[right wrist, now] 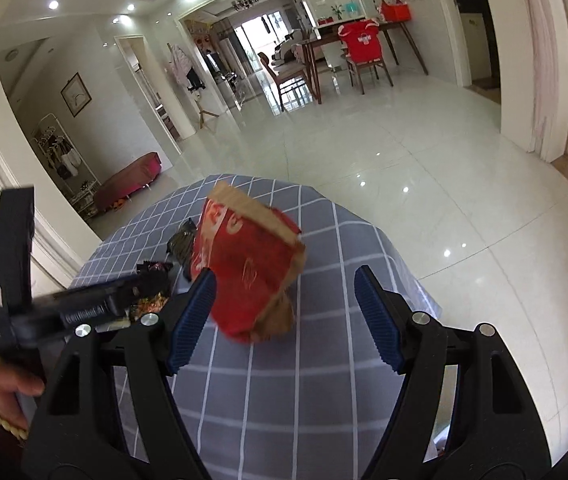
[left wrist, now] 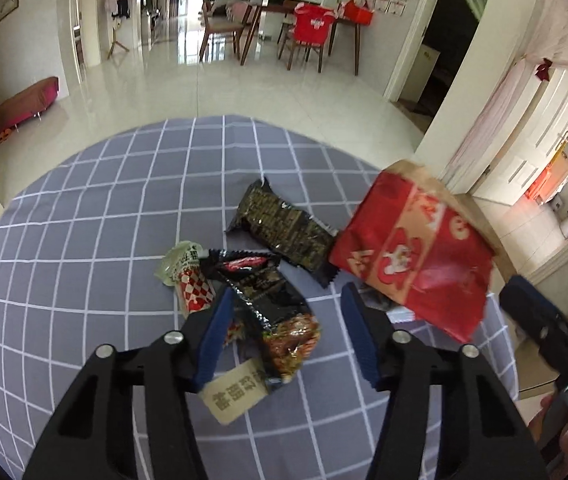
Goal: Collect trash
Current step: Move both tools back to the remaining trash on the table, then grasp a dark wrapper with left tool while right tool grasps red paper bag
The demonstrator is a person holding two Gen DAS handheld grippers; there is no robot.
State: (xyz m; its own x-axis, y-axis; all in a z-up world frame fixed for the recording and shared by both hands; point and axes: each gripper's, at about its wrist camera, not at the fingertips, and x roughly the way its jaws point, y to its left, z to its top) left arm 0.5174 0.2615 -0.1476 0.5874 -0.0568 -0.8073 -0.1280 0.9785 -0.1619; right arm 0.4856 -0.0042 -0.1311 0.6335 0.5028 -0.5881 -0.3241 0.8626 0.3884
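Note:
A red and brown paper bag (left wrist: 412, 252) stands tilted on the grey checked tablecloth (left wrist: 84, 240); it also shows in the right wrist view (right wrist: 248, 276). Snack wrappers lie left of it: a dark green one (left wrist: 280, 226), a black and orange one (left wrist: 280, 316), a pale green and red checked one (left wrist: 186, 276), and a beige packet (left wrist: 232, 394). My left gripper (left wrist: 284, 316) is open, its fingers on either side of the black and orange wrapper. My right gripper (right wrist: 284, 304) is open just before the bag, its left pad (right wrist: 194, 316) close beside it.
The small table's edges drop to a glossy tiled floor (right wrist: 404, 160) on all sides. A dining table with chairs (left wrist: 304, 32) stands far back. A pink bench (left wrist: 20, 108) sits by the left wall. The left gripper's body (right wrist: 64, 308) shows at left in the right wrist view.

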